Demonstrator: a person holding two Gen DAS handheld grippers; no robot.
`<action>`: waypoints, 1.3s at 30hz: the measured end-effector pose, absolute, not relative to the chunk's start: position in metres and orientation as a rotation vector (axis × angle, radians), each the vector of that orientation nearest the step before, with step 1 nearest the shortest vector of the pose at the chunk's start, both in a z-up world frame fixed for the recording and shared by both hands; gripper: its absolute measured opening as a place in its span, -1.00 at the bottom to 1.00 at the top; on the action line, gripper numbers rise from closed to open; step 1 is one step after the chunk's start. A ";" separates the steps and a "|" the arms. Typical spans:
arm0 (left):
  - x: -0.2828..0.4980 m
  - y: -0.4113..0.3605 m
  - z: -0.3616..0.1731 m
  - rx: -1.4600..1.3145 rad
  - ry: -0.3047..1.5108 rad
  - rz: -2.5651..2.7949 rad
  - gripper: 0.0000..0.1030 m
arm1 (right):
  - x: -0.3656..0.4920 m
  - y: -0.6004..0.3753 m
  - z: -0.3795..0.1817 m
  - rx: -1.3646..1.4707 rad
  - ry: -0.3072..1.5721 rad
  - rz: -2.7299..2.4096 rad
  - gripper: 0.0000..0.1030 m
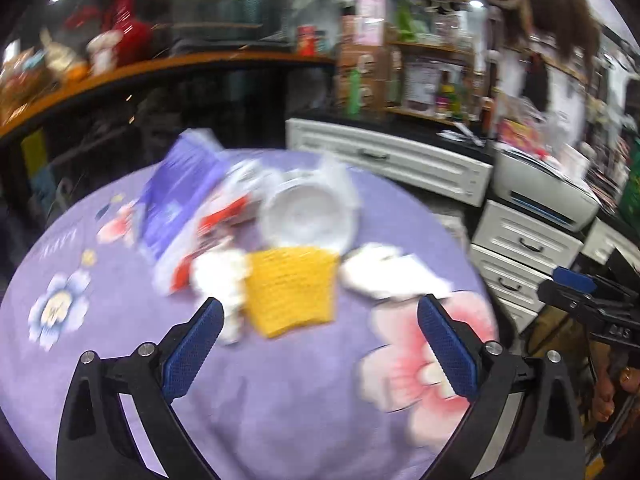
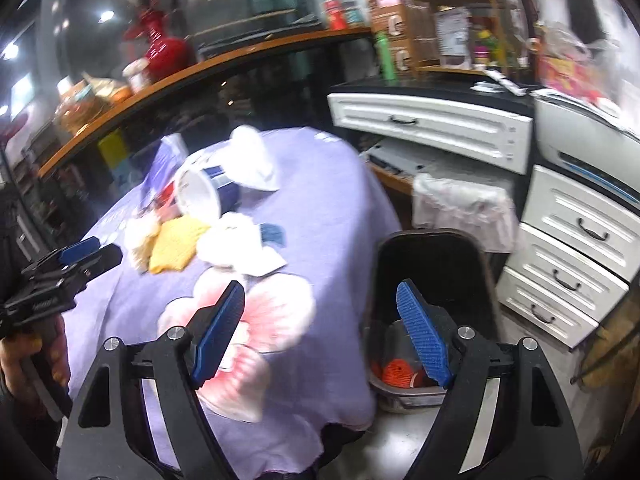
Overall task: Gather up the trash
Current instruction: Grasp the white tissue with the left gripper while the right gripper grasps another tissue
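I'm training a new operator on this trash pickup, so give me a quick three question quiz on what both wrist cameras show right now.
1. True or false: the left gripper is shut on the yellow knitted piece.
2. Where is the black bin? A) on the table B) beside the table, on the floor C) on the drawers
3. Fill in: an ______ object lies inside the bin.

Key: 1 false, its fingers are open and empty. 2 B. 3 orange.

White drawers (image 2: 568,248), red vase (image 2: 164,50)
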State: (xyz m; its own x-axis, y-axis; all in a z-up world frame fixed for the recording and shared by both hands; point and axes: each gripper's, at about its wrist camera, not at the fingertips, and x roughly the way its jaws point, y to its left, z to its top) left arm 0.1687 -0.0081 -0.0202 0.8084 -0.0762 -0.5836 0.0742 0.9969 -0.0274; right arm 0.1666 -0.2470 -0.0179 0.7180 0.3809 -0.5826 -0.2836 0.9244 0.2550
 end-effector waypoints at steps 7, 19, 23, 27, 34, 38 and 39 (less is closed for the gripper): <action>0.181 0.043 -0.036 -0.081 0.697 -0.004 0.52 | 0.177 -0.209 -0.023 0.118 0.716 0.448 0.52; 0.223 0.059 -0.054 -0.097 0.780 0.024 0.16 | 0.185 -0.188 -0.023 0.090 0.730 0.474 0.52; 0.220 0.066 -0.056 -0.147 0.797 0.018 -0.41 | 0.192 -0.181 -0.023 0.069 0.738 0.485 0.52; 0.197 0.071 -0.050 -0.168 0.777 0.001 -0.56 | 0.205 -0.170 -0.027 0.036 0.765 0.512 0.52; 0.168 0.079 -0.040 -0.187 0.734 -0.013 -0.58 | 0.240 -0.143 -0.037 -0.044 0.817 0.515 0.52; 0.163 0.072 -0.039 -0.147 0.723 -0.005 -0.58 | 0.254 -0.132 -0.042 -0.092 0.835 0.502 0.51; 0.163 0.072 -0.040 -0.150 0.727 -0.011 -0.58 | 0.255 -0.130 -0.043 -0.101 0.838 0.498 0.47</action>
